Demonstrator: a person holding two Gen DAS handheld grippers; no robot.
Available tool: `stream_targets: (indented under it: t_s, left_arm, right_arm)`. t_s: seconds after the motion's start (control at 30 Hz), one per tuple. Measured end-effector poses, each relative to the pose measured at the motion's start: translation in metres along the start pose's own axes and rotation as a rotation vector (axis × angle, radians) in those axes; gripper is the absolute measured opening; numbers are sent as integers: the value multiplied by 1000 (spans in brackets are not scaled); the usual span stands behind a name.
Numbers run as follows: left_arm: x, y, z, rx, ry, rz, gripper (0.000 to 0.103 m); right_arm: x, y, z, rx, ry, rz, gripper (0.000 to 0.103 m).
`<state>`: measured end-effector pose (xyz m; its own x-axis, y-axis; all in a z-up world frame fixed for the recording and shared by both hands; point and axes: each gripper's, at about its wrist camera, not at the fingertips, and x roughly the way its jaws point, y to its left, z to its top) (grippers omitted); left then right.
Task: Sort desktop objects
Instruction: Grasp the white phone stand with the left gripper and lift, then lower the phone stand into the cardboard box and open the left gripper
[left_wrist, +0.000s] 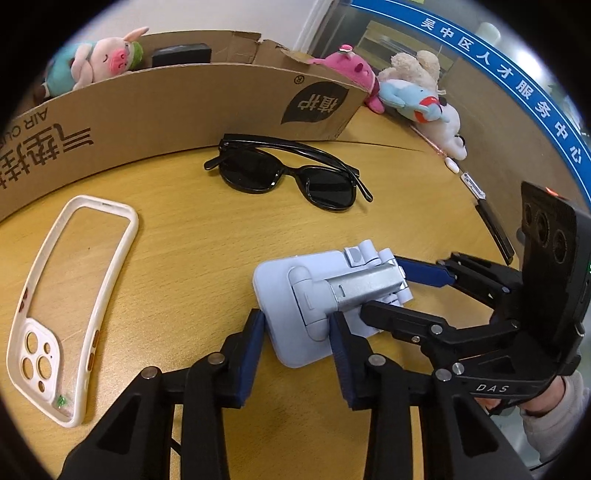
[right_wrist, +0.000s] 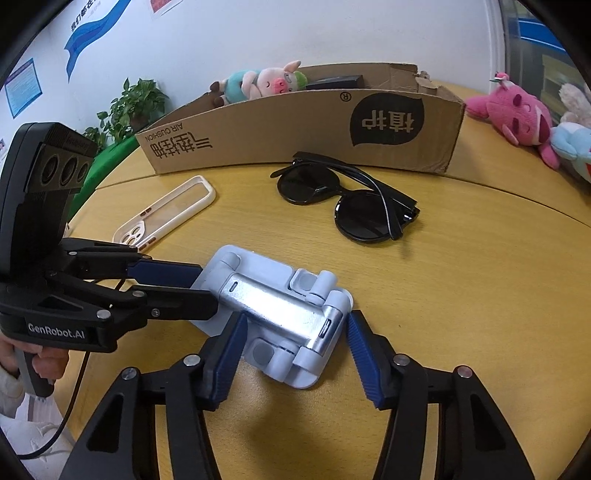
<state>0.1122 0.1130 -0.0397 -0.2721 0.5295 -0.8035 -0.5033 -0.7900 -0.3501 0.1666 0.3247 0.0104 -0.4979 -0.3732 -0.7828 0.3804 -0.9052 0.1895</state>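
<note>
A folded pale blue phone stand (left_wrist: 325, 295) with a silver arm lies flat on the wooden table; it also shows in the right wrist view (right_wrist: 280, 314). My left gripper (left_wrist: 297, 332) has its blue pads against the two sides of the stand's base. My right gripper (right_wrist: 295, 332) straddles the stand's other end, jaws wide, pads apart from it. Black sunglasses (left_wrist: 291, 171) (right_wrist: 347, 199) lie folded beyond the stand. A white-rimmed clear phone case (left_wrist: 70, 295) (right_wrist: 166, 212) lies to the left.
A cardboard box (left_wrist: 184, 99) (right_wrist: 303, 129) stands behind, holding a pig plush (left_wrist: 99, 59) and a black item (left_wrist: 181, 53). Pink (right_wrist: 517, 110) and blue plush toys (left_wrist: 410, 98) lie at the right. A pen (left_wrist: 491, 221) lies by the table edge.
</note>
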Motion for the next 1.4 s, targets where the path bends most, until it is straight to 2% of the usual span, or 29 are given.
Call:
stream_targets:
  t_s: [0.03,0.23,0.37,0.5,0.7,0.9,1.07,1.2,1.4]
  left_arm:
    - [-1,0,-1,-6,-3,-4,34]
    - [-5,-4,-3,3,-24,14,34]
    - [-24,-3,4,6,-89,14,34]
    - [-50,-3,22,11,-171,30,34]
    - [-99,12,69,49,-326,69,34]
    - [-139,54,130,54,-446,118,34]
    - [-149,106,169,23,-446,165,34]
    - [-137,156,197,-42,-393,184,34]
    - [-103,218,219,-131,-297,198,34]
  right_arm:
    - [-1,1,-1,6,-6,-3,49]
    - [-4,7,-6,24,-21,-10,48]
    - [-15,8,1,29,-72,-5,47]
    - [-31,14,22,10,-135,0,47]
    - [-50,32,84,-66,-256,3,47]
    - [-44,54,173,-152,-342,15,47]
    - [-15,72,246,-178,-345,66,47]
    - [30,85,301,-186,-290,99,47]
    - [106,90,350,-173,-170,128,47]
